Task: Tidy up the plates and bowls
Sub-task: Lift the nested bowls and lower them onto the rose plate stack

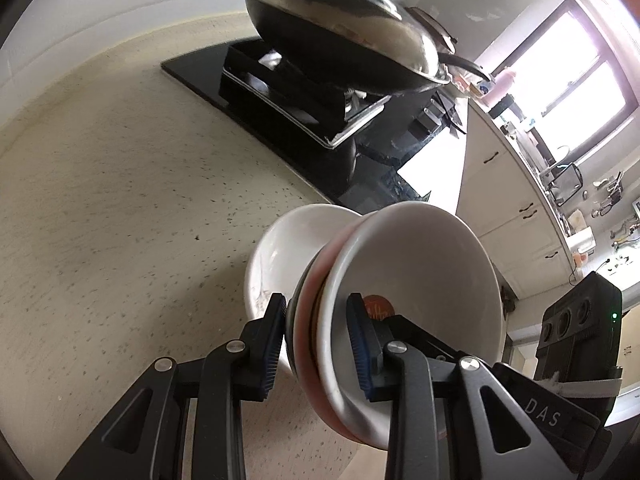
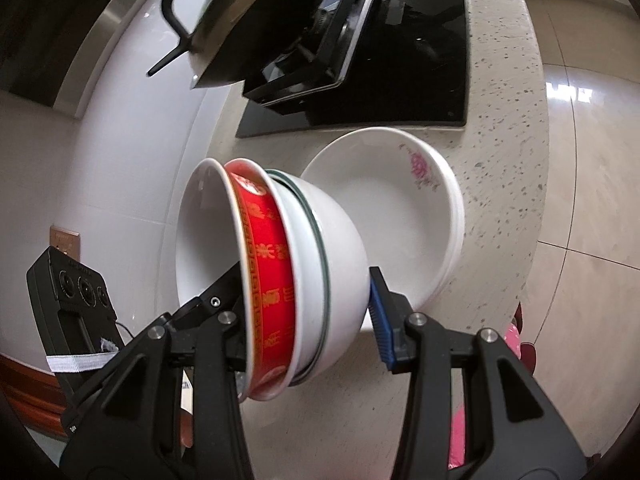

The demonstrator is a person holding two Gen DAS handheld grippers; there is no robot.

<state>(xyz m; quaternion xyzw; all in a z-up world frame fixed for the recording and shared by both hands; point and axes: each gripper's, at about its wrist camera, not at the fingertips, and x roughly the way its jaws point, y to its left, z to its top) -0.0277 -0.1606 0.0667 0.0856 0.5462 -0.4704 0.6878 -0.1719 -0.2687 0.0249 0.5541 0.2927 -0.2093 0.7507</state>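
Currently we have both grippers on one nested stack of bowls (image 2: 280, 280), carried on its side above the counter (image 1: 100, 200). Nearest, the left gripper (image 1: 316, 344) pinches the stack's rims, one pad outside, one inside the top white bowl (image 1: 420, 280). The right gripper (image 2: 308, 320) clamps the same stack from the other side: one finger in the mouth, the blue pad (image 2: 382, 320) at about 3 o'clock on the outer bowl's wall. Order outward in the right view: white, red patterned bowl (image 2: 268, 264), white, green-rimmed white. So nesting looks done; setting down is not. Just beyond, at 1 o'clock, sits a floral white dish (image 2: 400, 208) on the counter, likely the landing spot, though that's our guess. Farthest, at 12 o'clock, the stove (image 2: 400, 80) with a lidded wok (image 1: 340, 48). We see no other loose plates or bowls.
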